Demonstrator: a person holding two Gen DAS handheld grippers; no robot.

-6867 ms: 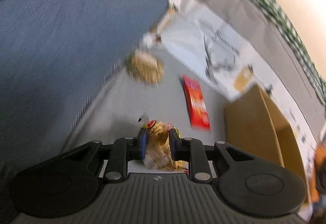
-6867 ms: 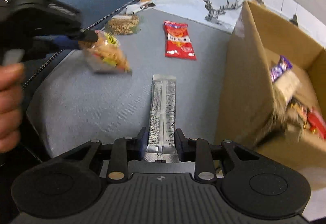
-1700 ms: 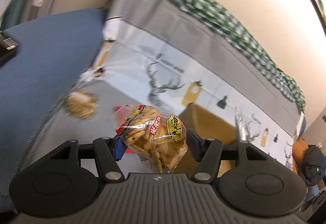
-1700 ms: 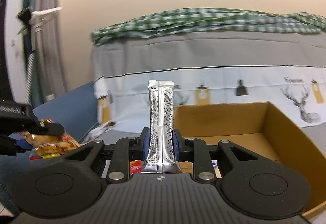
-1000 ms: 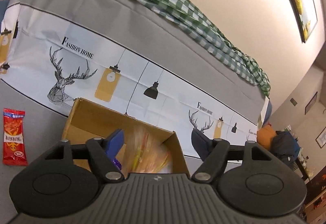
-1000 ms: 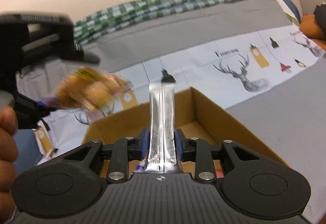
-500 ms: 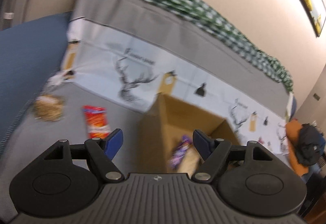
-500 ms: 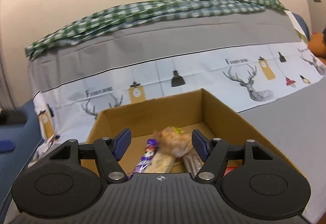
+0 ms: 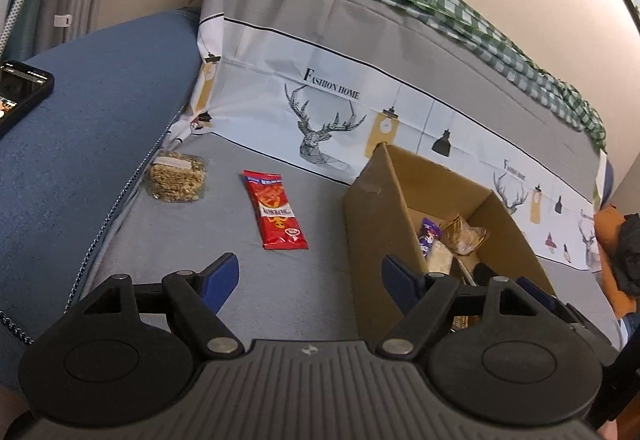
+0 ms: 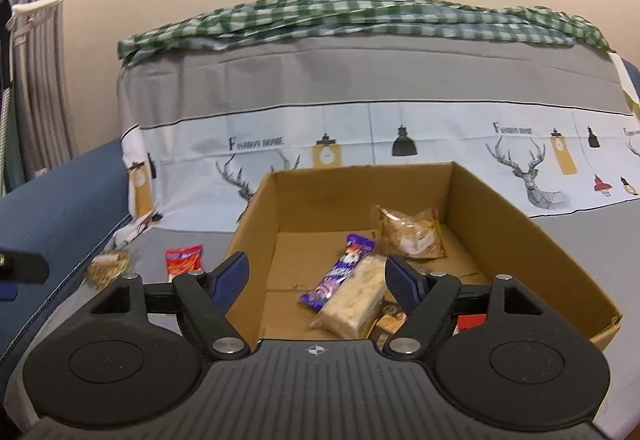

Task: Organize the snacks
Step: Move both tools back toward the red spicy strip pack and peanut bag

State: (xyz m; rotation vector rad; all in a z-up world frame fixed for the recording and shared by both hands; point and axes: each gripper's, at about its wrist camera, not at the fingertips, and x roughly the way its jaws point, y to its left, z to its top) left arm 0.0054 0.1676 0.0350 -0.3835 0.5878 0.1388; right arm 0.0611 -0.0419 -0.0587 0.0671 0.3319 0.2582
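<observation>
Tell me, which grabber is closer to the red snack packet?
Left. The left gripper hangs open just short of the red snack packet on the grey seat. The right gripper is open over the cardboard box, with the packet off to its left.

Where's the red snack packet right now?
Left wrist view: red snack packet lies flat on the grey cover, between the clear nut bag and the cardboard box.

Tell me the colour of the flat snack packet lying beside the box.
Red, clearest in the left wrist view.
</observation>
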